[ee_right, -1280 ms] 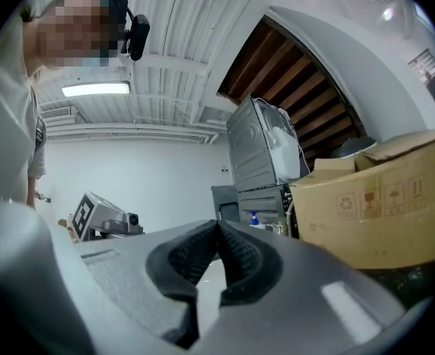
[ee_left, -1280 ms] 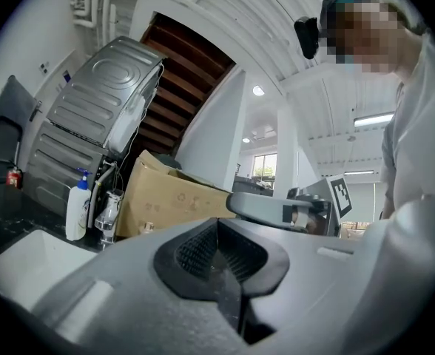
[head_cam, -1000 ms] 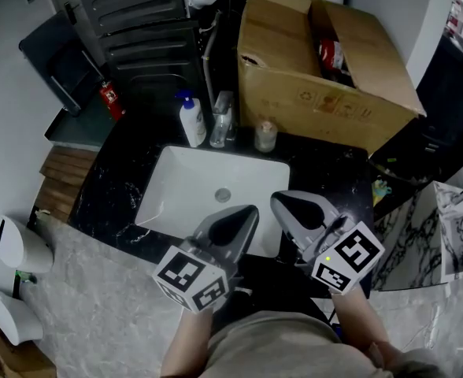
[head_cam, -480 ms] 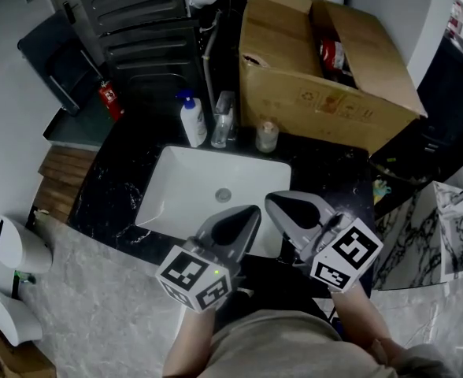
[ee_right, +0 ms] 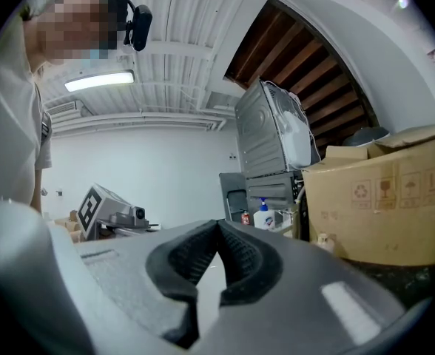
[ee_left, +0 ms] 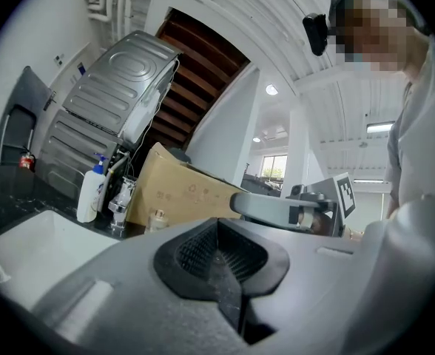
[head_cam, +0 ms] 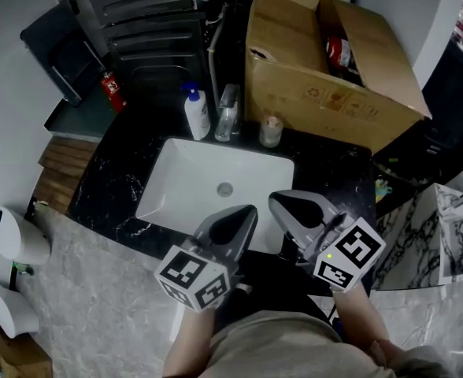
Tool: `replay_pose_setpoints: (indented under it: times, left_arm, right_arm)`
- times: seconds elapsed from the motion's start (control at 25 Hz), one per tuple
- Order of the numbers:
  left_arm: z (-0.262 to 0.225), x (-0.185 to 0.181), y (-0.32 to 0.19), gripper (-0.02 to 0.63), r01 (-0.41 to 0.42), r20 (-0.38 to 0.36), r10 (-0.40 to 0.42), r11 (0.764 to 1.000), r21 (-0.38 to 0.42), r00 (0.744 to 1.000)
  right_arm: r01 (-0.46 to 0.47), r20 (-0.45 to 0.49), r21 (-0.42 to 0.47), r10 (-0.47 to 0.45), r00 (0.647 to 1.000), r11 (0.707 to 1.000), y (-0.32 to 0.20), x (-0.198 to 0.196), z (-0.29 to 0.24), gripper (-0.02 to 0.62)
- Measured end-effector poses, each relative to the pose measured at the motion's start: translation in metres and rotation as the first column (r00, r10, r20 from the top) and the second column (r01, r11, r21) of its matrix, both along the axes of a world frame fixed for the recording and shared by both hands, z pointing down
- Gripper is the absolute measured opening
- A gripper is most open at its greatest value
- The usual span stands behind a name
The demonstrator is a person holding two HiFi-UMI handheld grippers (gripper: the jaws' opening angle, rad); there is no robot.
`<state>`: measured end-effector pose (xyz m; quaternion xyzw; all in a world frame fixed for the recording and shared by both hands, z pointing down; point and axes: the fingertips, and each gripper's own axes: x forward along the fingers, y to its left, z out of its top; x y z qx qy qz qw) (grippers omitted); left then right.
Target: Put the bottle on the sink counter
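The head view looks down on a black marbled counter (head_cam: 338, 172) with a white sink (head_cam: 184, 183) set into it; the white pump bottle (head_cam: 197, 113) stands upright on the counter behind the sink's back left corner, just beside the faucet (head_cam: 227, 113), with a small jar (head_cam: 271, 131) right of the faucet; an open cardboard box (head_cam: 326, 93) sits at the back right, holding something red (head_cam: 340, 52) that I cannot identify; the left gripper (head_cam: 250, 210) and right gripper (head_cam: 277, 201) hover side by side over the sink's near edge, well apart from the bottle; only this view shows a pale stone ledge (head_cam: 98, 290) in front, wooden slats (head_cam: 58, 176) and white dispensers (head_cam: 11, 239) at the left.

The left gripper view shows its fingers (ee_left: 195, 250) pressed together with nothing between them; beyond them stand the bottle (ee_left: 90, 198), faucet (ee_left: 121, 198), jar (ee_left: 157, 219) and box (ee_left: 191, 191); it alone reveals a tall grey metal machine (ee_left: 121, 87) rising under dark wooden stairs (ee_left: 203, 72), and the right gripper (ee_left: 241, 203) from the side.

The right gripper view shows its fingers (ee_right: 243, 257) together, also empty; the bottle (ee_right: 262, 217) appears far off beside a red fire extinguisher (ee_right: 245, 217); the box (ee_right: 380, 198) fills the right; a white wall (ee_right: 158, 168) and a ceiling light (ee_right: 99, 81) show only here.
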<state>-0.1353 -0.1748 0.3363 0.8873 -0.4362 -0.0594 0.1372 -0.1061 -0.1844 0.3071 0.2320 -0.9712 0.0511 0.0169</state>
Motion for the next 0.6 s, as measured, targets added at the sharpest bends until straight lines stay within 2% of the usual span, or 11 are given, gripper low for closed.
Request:
replay_pose_setpoints:
  times: [0.2,0.44,0.6]
  left_arm:
    - [0.001,0.001,0.002,0.008,0.003,0.001,-0.003,1.000,-0.015,1.000]
    - [0.010,0.008,0.008,0.008,-0.020,0.021,0.020,0.999,-0.039,1.000]
    - [0.009,0.005,0.007,0.008,0.008,0.018,-0.008,0.999,-0.036,1.000]
  right_arm:
    - [0.019,-0.022,0.010,-0.018,1.000,1.000,0.008,-0.001,0.004,0.003]
    - [0.043,0.009,-0.024,-0.043,0.999,0.999,0.014,-0.003,0.008,0.003]
    - [0.064,-0.017,-0.021,-0.064,0.998,0.998,0.017,-0.005,0.013,0.003]
